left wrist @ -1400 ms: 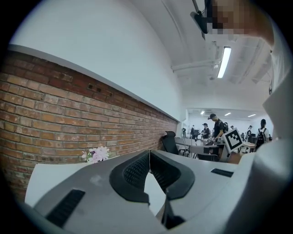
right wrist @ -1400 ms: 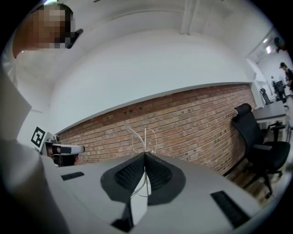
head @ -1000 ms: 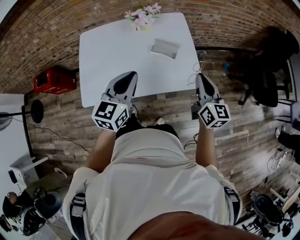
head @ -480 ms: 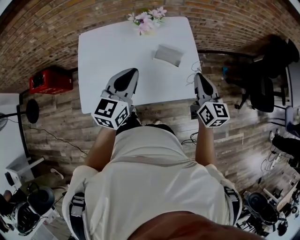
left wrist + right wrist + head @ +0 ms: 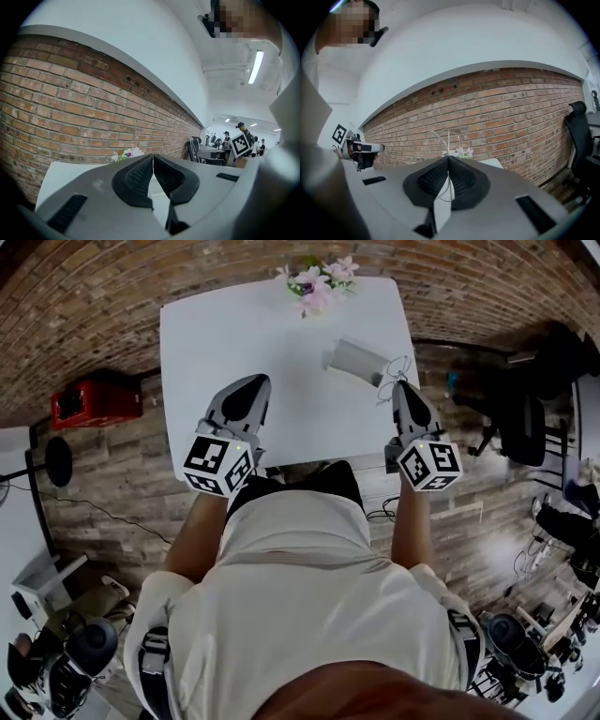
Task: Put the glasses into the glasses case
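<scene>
White tabletop [image 5: 216,352] fills the space ahead of you, smooth and bare across its left and middle, with its left and right edges dropping to plank flooring [image 5: 112,474] and its far edge against a rough brick wall [image 5: 94,296]. Your left gripper [image 5: 255,382] hangs over the near middle of the table with open surface all around it; its ribbed black pads [image 5: 138,176] are pressed together with nothing between them. Your right gripper [image 5: 401,386] sits at the table's right edge, its jaws pinched shut on the glasses [image 5: 390,373], a thin wire frame whose loops rise above the pads in the right gripper view [image 5: 446,137]. The glasses case [image 5: 356,360], a small grey boxy shape, lies on the table just left of the glasses, near but apart from them; you cannot tell from here whether it is open. A bunch of pink and white flowers [image 5: 319,282] stands at the far edge, well beyond the case. Compared with half a second ago, the table's near edge has come up against your body and the gap between the glasses and the case has narrowed.
</scene>
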Demonstrator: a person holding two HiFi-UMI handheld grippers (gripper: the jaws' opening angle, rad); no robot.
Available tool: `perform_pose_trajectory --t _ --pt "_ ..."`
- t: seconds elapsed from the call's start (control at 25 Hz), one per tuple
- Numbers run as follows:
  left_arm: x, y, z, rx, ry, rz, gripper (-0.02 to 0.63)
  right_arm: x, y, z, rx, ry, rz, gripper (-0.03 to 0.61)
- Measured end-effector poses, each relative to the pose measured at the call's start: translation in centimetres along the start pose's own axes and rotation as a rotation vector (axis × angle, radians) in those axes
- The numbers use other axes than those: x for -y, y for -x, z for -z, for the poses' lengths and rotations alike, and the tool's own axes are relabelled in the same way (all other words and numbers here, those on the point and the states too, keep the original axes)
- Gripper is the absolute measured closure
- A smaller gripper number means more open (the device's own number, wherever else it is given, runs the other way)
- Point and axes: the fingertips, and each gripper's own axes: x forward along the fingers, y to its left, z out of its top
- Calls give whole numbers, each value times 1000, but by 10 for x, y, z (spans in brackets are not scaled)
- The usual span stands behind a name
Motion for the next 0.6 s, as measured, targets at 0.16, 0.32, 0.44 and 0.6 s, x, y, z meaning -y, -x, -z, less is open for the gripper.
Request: perform_pose_trajectory --t 0.16,0.32,0.44,0.6 --pt "-5 -10 0 -8 10 -46 595 14 -20 0 -23 10 -37 522" --pt "7 -24 -2 12 34 -101 596 37 -36 -6 -47 35 -89 522" --pt "21 -29 4 0 41 -129 596 42 -44 3 -122 127 -155 522" --pt "31 -38 4 8 52 -161 597 48 -67 28 -266 316 -217 522"
